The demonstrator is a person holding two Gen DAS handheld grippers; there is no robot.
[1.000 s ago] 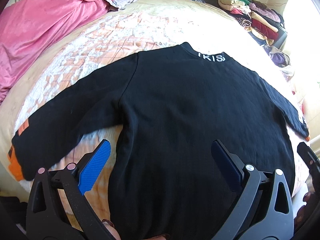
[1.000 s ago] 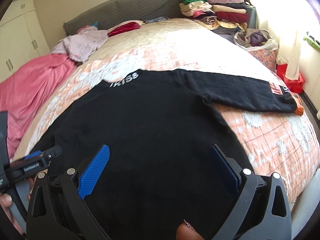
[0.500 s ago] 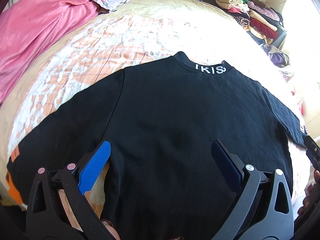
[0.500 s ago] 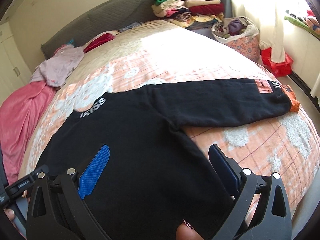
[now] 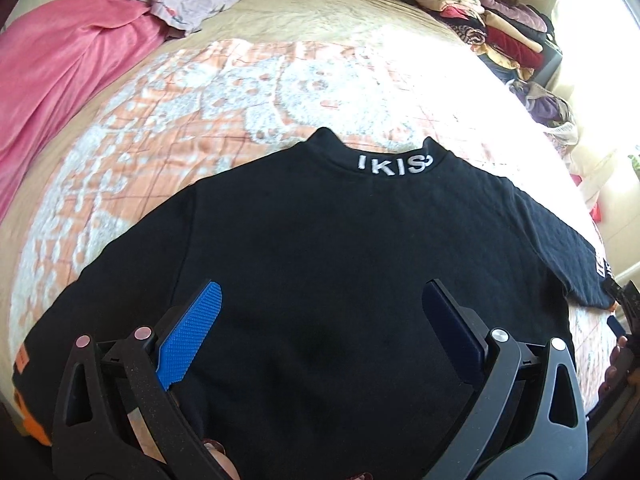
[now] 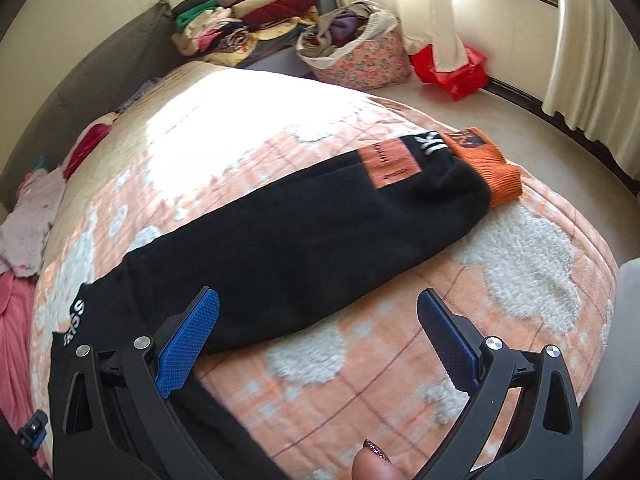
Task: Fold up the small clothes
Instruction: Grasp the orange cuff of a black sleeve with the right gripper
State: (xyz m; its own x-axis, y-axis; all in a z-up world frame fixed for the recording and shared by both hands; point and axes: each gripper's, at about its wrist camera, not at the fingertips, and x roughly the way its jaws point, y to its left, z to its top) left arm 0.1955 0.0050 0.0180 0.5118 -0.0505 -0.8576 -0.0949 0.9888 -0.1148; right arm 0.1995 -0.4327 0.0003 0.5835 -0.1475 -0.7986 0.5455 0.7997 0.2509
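Right gripper point(image 6: 318, 334) now over one sleeve point(image 6: 304, 236)

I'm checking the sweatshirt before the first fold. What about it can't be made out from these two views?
- Left wrist view: the hem of the black sweatshirt is hidden behind the open left hand-held gripper and cut by the bottom edge.
- Left wrist view: the orange cuff is cropped by the lens rim.
- Right wrist view: print on the sleeve patch is too small to read.
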